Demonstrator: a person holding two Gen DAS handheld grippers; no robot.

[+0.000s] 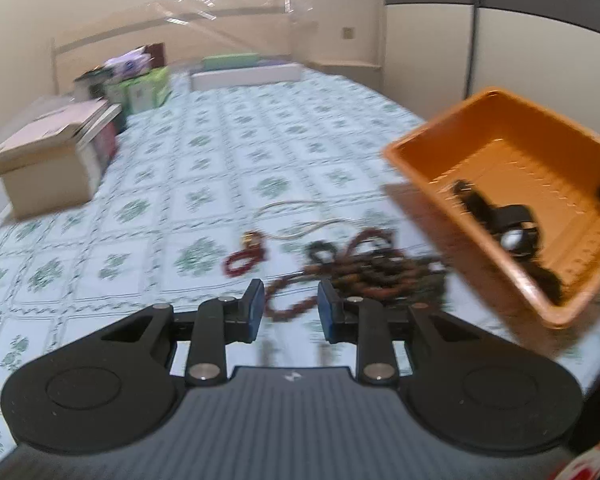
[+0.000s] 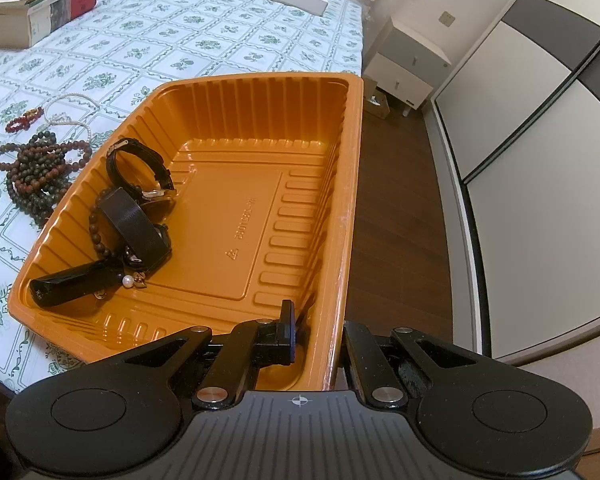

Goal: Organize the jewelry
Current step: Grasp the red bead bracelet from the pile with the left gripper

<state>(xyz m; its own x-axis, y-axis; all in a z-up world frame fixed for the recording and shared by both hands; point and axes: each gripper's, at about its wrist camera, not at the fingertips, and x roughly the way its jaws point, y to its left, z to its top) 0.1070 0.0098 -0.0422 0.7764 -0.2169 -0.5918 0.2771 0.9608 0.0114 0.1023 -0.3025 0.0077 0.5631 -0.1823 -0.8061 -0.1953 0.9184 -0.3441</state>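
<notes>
My right gripper [image 2: 320, 332] is shut on the near wall of an orange plastic tray [image 2: 236, 104], one finger inside and one outside, holding it tilted above the bed edge. The tray [image 1: 452, 168] holds two black watches [image 2: 140, 168], a dark bead bracelet [image 2: 96, 232], a black tube [image 2: 72, 284] and a pearl charm [image 2: 129, 281]. On the patterned bedspread lie a pile of dark bead strands [image 2: 36, 172], a red bracelet [image 2: 22, 120] and a pearl strand [image 2: 68, 120]. My left gripper [image 1: 291, 304] is open and empty, just before the bead pile [image 1: 372, 276].
Boxes and books [image 1: 48, 160] stand along the bed's left side, more boxes [image 1: 244, 72] at the far end. A wooden floor [image 2: 396, 200], a white nightstand [image 2: 408, 68] and a wardrobe lie to the right of the bed.
</notes>
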